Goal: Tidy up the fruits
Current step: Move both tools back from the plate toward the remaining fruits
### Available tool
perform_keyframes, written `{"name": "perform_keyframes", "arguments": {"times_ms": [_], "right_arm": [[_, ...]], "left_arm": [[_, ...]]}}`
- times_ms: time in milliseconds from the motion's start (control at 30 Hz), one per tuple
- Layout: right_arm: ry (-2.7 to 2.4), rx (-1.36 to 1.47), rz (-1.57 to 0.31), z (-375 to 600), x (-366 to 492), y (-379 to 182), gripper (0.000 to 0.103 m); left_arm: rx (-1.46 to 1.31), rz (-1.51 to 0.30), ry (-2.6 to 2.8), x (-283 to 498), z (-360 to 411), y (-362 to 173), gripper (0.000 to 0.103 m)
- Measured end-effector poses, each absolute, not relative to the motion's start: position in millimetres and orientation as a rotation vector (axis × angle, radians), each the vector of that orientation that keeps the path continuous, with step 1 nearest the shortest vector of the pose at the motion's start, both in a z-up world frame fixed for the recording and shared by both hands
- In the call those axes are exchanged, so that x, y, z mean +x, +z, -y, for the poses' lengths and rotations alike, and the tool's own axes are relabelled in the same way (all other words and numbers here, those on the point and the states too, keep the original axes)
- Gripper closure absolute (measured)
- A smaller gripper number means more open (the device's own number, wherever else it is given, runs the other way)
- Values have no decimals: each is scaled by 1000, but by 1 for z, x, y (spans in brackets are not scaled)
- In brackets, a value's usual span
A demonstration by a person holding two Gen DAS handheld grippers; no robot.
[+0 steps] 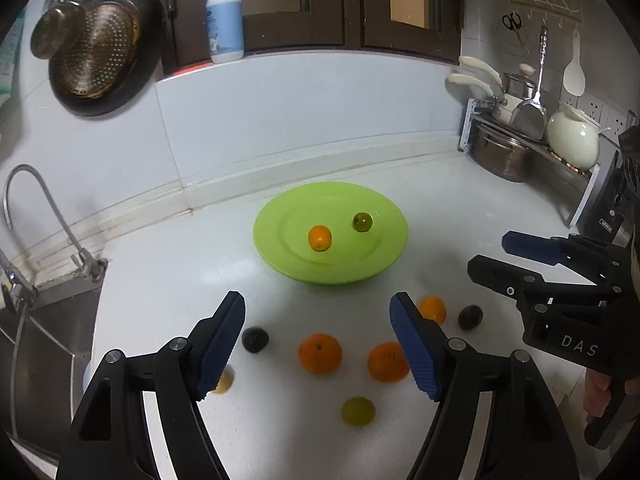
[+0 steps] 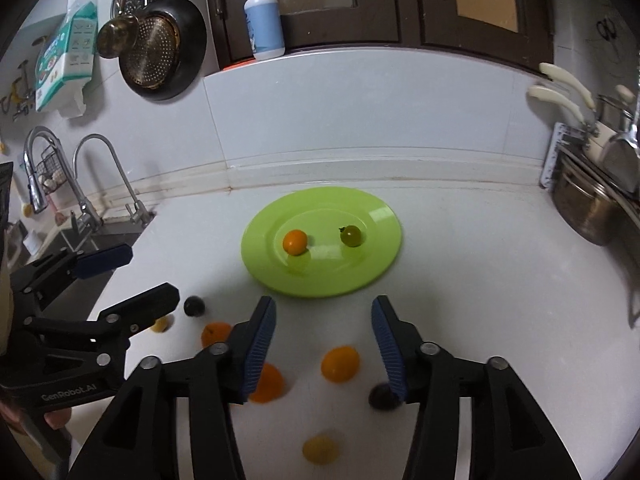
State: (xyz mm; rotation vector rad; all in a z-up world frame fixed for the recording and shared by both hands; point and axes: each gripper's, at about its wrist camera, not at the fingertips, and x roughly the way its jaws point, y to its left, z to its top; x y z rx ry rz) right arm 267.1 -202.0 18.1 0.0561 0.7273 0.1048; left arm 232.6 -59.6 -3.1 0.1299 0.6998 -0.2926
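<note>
Left tongs [image 1: 318, 344] and right tongs [image 2: 324, 346] wide, empty, lower frame; green plate [image 1: 280, 256] centre, on worktop [image 1: 168, 300].

Both wrist cameras are looking forward and down along their own fingers at the counter [image 1: 460, 208], toward the back wall. Both are sharing the plate [image 1: 384, 248] [image 2: 380, 252] mid-frame; each is catching the other gripper at a lower side edge.

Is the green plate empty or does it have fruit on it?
Not empty: the green plate holds a small orange fruit and a small green fruit.
</note>
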Motion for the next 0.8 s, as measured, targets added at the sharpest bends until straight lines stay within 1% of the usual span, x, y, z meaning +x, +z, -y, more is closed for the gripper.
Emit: {"name": "perform_keyframes", "arguments": {"times_ms": [300,800], "right_arm": [[100,34,-732,198,233,6,49],[91,-16,-724,195,196,-21,49]], "left_arm": [[136,-686,-284,199,61,-16,27],[146,-714,-283,171,65,-53,27]]}}
